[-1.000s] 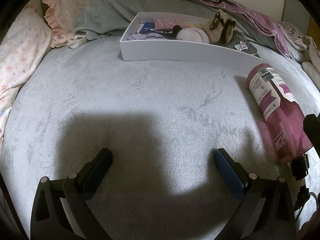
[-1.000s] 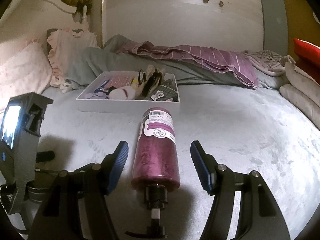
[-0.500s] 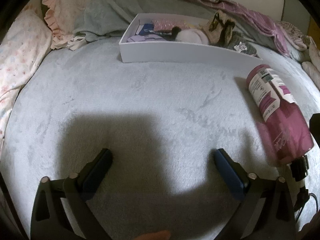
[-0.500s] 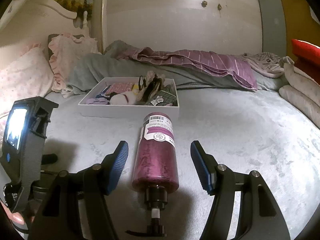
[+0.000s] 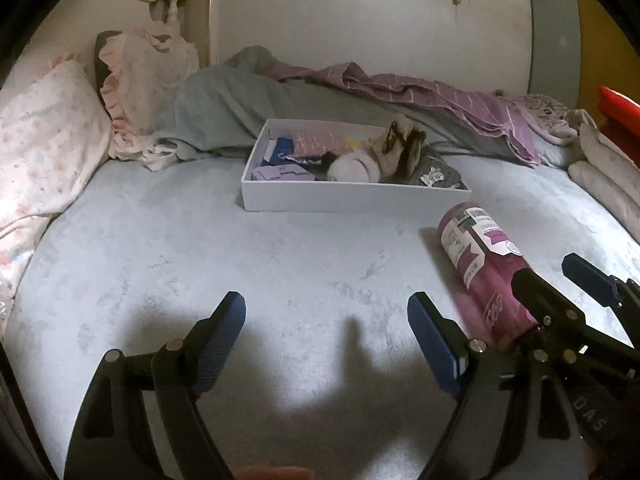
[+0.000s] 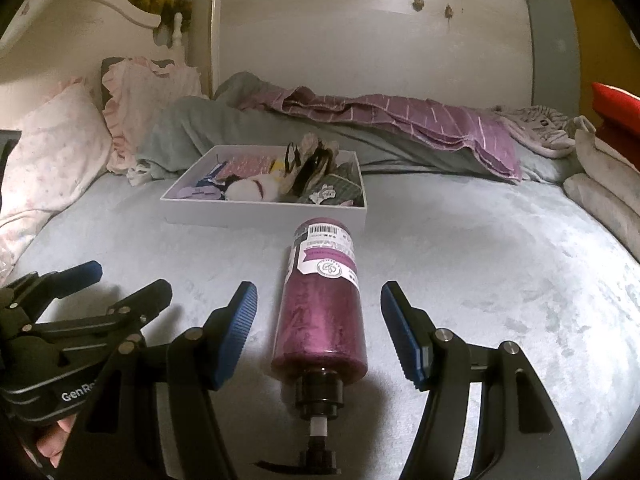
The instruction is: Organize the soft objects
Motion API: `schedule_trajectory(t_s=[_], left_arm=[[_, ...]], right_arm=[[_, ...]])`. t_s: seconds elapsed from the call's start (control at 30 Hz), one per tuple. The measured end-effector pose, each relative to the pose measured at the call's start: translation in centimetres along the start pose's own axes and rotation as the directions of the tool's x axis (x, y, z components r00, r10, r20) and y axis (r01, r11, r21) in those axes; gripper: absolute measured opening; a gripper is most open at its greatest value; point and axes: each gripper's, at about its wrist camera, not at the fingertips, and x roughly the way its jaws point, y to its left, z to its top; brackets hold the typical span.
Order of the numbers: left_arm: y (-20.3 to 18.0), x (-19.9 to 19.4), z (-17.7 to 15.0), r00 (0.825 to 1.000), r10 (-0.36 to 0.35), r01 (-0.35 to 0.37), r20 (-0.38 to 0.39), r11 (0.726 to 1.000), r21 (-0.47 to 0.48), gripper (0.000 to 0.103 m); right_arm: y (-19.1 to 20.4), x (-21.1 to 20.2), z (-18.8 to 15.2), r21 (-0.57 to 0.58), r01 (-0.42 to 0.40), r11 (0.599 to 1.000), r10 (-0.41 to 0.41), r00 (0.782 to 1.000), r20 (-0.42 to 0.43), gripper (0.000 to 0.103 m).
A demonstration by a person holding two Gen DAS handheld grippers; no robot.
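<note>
A magenta pump bottle lies on its side on the grey bedspread, pump end toward me. My right gripper is open, its blue pads on either side of the bottle without touching it. The bottle also shows in the left wrist view. My left gripper is open and empty over bare bedspread, left of the bottle. A white box holding socks, a white plush and small cloth items stands beyond the bottle; it also shows in the left wrist view.
Pink pillows lie at the left. A grey-green blanket and a purple striped cloth are heaped behind the box. Folded pale bedding lies at the right edge. A white wall rises behind the bed.
The left gripper has tilted up and drawn back, so the wall and the right gripper's fingers now show in its view. The right gripper stays astride the bottle.
</note>
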Motion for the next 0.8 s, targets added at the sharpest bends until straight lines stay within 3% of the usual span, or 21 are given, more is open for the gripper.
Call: schedule_trajectory(t_s=[0.43,0.8], left_arm=[[-0.53,-0.59,-0.12,0.998,0.059,-0.06,0.027,0.997,0.039,0.083],[-0.47,-0.71,0.04,0.999,0.038,-0.039,0.025,0.999,0.035,0.083]], right_arm=[[-0.27,0.11,-0.02,0.009,-0.005,1.0,0.005,1.0,0.0,0.066],[-0.37,0.21,-0.02,0.008,-0.006,1.0,0.006,1.0,0.0,0.066]])
